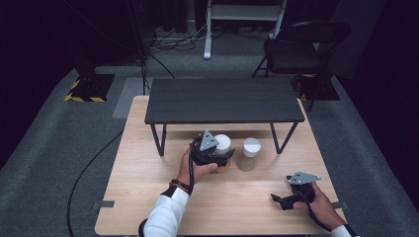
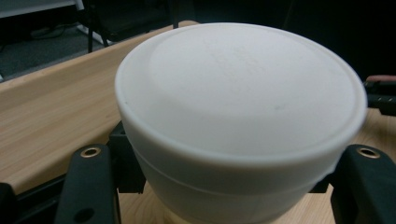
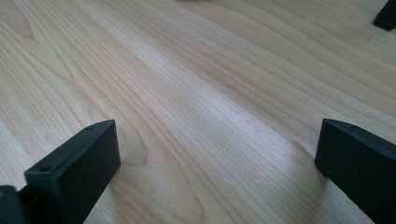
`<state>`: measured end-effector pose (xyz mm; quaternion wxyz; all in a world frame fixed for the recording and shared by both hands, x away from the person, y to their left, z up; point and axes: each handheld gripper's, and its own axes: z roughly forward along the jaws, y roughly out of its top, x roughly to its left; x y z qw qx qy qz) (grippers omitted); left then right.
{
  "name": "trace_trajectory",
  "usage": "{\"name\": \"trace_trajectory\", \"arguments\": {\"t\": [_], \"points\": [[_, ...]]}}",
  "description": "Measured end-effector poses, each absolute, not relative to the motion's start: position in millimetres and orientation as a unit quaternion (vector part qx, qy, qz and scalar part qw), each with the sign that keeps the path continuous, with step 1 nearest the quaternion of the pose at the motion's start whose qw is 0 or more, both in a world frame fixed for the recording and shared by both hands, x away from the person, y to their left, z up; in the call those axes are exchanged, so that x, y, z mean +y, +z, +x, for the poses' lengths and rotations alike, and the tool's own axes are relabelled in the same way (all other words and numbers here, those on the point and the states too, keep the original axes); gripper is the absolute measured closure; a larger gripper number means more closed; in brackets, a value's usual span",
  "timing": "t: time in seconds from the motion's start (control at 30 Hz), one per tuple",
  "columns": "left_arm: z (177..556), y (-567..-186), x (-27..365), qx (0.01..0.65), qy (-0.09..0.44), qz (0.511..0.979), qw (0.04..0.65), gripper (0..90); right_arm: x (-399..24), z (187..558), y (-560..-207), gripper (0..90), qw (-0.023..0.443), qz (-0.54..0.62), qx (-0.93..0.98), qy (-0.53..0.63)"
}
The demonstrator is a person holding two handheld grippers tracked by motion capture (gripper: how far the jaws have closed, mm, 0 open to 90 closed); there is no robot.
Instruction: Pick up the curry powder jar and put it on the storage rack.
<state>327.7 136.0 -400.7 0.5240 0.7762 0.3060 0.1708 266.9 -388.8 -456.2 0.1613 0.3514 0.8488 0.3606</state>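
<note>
On the table [image 1: 148,197], left gripper [image 1: 220,159] hides the white-lidded jar's [image 2: 238,116] body.

A cream-white round plastic lid [image 2: 238,88] is seen on a tan-based jar, flanked by the black left tool [image 2: 224,186]. The pale wooden surface [image 3: 196,93] is marked by wavy brown grain. A second white-lidded greyish jar [image 1: 249,154] is noted.

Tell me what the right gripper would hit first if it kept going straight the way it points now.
Most likely the bare wooden table. The right gripper sits low with its fingers spread open and nothing between them, aimed across the tabletop. A dark corner shows far ahead at the upper right of its view, off its line as far as I can judge.
</note>
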Motion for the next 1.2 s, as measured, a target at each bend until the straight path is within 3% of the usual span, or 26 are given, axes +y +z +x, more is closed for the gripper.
{"name": "trace_trajectory", "arguments": {"t": [0.17, 1.2], "points": [[330, -389, 142, 0.308, 0.157, 0.771, 0.535, 34.3, -389, 267, -456, 0.0, 0.161, 0.351, 0.849, 0.360], [321, -307, 144, 0.288, 0.188, 0.765, 0.545, 34.4, -389, 267, -456, 0.0, 0.161, 0.352, 0.849, 0.360]]}}
